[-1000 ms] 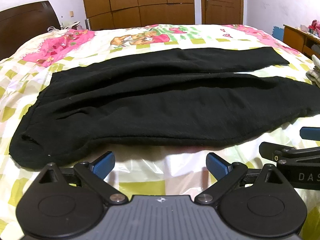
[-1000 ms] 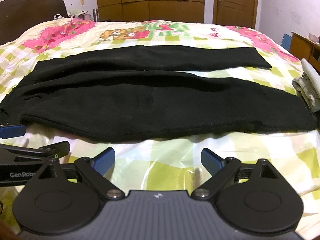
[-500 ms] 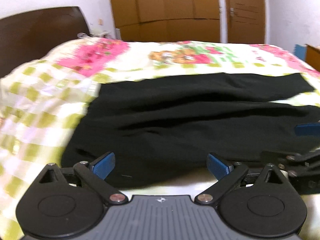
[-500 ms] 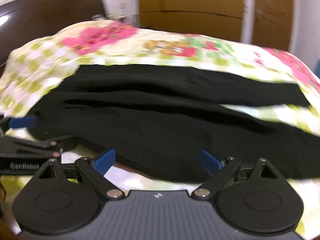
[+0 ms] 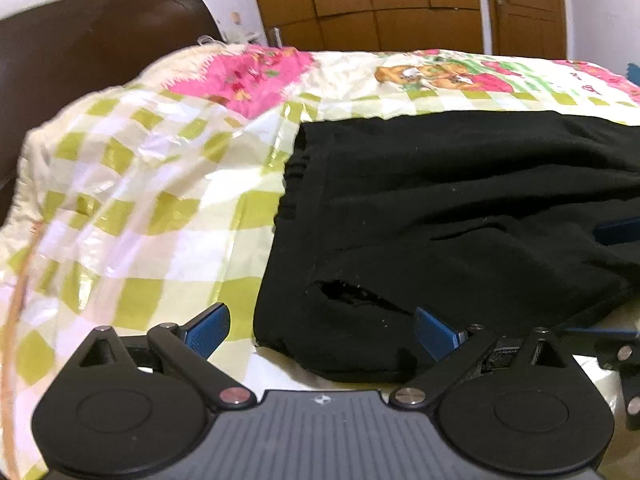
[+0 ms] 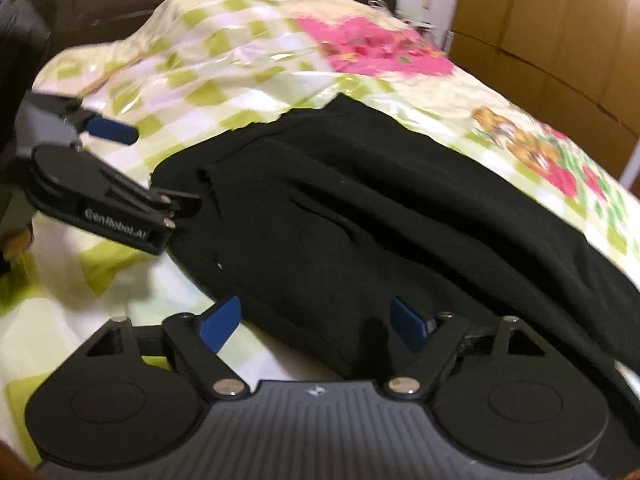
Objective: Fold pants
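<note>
Black pants (image 5: 460,216) lie flat on the bed, waistband end at the left, legs running off to the right. My left gripper (image 5: 320,330) is open, its blue fingertips straddling the near waistband corner of the pants. My right gripper (image 6: 314,324) is open at the near edge of the pants (image 6: 360,208), a little further along the hem. The left gripper also shows in the right wrist view (image 6: 132,168) at the waistband corner. The right gripper's fingers (image 5: 618,230) show at the right edge of the left wrist view.
The bed has a glossy green-checked cover (image 5: 152,200) with pink flowers. A dark brown headboard (image 5: 80,48) stands at the left. Wooden wardrobes and a door (image 5: 400,4) line the far wall.
Both grippers have swung left and moved in, from facing the long side of the pants to the waistband end. Both stay open.
</note>
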Demonstrator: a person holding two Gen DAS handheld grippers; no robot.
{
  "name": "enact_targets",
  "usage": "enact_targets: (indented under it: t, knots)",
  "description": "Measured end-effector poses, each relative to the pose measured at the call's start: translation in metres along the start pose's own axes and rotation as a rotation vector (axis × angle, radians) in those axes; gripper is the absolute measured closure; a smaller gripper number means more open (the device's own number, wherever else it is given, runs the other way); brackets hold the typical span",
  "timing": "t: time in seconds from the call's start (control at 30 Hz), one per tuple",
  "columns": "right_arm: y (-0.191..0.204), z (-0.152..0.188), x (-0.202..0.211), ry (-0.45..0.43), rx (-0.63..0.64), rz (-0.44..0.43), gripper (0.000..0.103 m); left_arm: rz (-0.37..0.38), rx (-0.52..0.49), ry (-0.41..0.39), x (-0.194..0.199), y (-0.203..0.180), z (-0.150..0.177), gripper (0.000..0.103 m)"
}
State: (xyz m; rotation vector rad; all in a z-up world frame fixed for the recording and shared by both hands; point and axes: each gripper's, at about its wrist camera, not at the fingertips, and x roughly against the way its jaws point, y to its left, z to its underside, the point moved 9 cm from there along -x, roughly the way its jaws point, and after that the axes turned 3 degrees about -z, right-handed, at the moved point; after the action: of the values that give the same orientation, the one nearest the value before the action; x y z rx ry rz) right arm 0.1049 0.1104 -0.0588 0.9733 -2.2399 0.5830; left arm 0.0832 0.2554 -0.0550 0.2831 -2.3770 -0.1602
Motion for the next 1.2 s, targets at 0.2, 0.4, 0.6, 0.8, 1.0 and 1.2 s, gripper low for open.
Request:
enact_targets:
  t: [0.2,0.4,0.6,0.8,1.0,1.2]
  knots:
    - [0.030,-0.008,-0.026,0.032,0.142,-0.085,0.022,0.062,-0.033,0.078,-0.034,0.004,0.007,0.010]
    - [0.049,-0.009,-0.054,0.078,0.225,-0.119,0.028,0.120,-0.009,0.092,-0.039,0.013,0.012,0.015]
    - [0.053,-0.020,-0.068,0.115,0.155,-0.148,0.084,0.170,0.054,0.117,-0.037,0.027,0.014,0.036]
    - [0.077,-0.026,-0.063,0.136,0.089,-0.231,0.090,0.125,0.076,0.131,-0.020,0.052,0.024,0.044]
    - [0.120,-0.031,-0.060,0.130,0.095,-0.328,0.089,0.045,0.083,0.157,-0.006,0.077,0.040,0.044]
    - [0.114,-0.042,-0.037,0.082,-0.003,-0.371,0.080,-0.021,0.063,0.101,0.018,0.079,0.026,0.044]
